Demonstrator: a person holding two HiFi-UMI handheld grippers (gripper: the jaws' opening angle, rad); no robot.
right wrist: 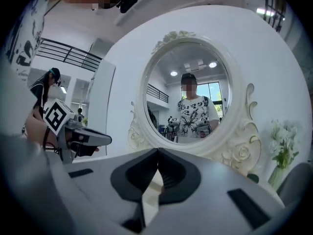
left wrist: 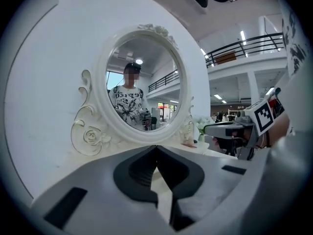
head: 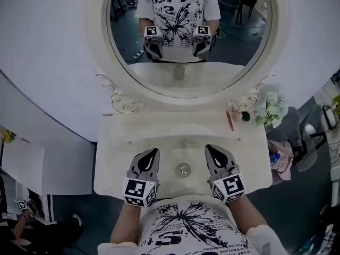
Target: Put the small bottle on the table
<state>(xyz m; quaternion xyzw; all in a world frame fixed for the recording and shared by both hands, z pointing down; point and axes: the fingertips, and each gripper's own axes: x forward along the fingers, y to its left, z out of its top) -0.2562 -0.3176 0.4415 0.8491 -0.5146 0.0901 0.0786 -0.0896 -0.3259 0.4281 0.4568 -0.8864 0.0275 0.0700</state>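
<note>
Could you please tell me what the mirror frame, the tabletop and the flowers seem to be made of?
Mirror frame: cream, matte, carved scrolls and roses; looks like painted wood or moulded resin, hard to say which.
Tabletop: same cream paint, smooth, likely painted wood.
Flowers: white with green leaves; real or artificial can't be told.

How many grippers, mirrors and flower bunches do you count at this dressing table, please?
Grippers: 2, the left gripper and the right gripper
Mirrors: 1, the oval mirror
Flower bunches: 1, the white flowers
Total: 4
</note>
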